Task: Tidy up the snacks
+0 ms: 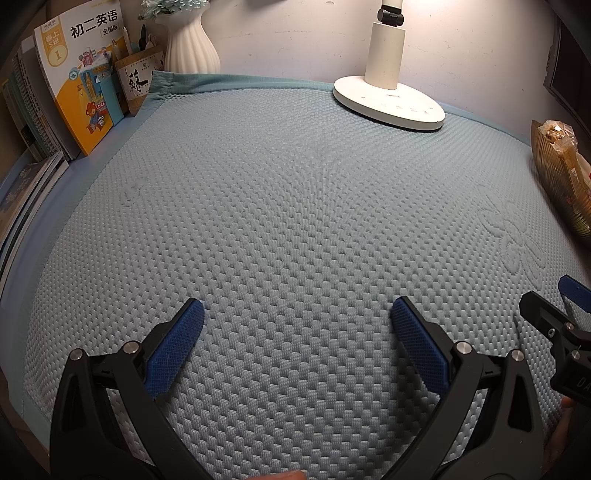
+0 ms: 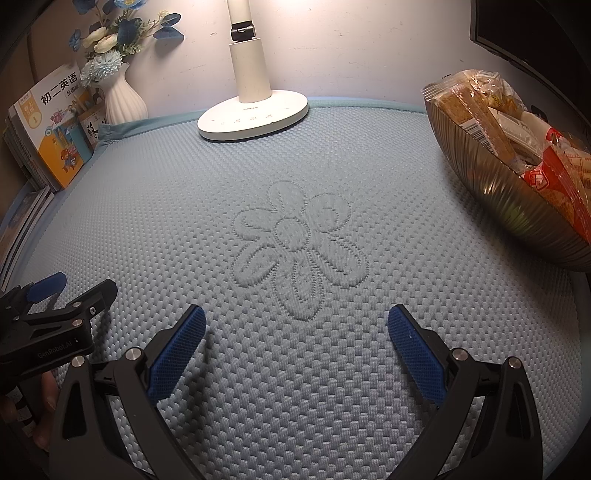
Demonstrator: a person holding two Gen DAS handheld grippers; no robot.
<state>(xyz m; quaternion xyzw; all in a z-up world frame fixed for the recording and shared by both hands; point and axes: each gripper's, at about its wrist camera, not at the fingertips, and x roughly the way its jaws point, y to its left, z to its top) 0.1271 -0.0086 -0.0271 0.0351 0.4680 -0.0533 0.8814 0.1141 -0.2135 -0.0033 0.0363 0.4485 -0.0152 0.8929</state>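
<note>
A ribbed golden bowl (image 2: 509, 206) stands at the right of the blue mat (image 2: 295, 369), heaped with wrapped snacks (image 2: 491, 110); in the left wrist view the bowl (image 1: 554, 177) shows only at the right edge. My right gripper (image 2: 295, 347) hovers low over the mat near the woven flower pattern, open and empty. My left gripper (image 1: 297, 339) is open too, with nothing between its blue pads, over bare mat. Each gripper shows at the edge of the other's view: the left gripper (image 2: 66, 291) and the right gripper (image 1: 554, 299).
A white desk lamp base (image 2: 253, 114) stands at the back centre. A white ribbed vase (image 2: 122, 98) with blue flowers, a pen holder (image 1: 138, 77) and upright books (image 1: 79, 74) line the back left. A dark monitor corner (image 2: 524, 33) hangs at the upper right.
</note>
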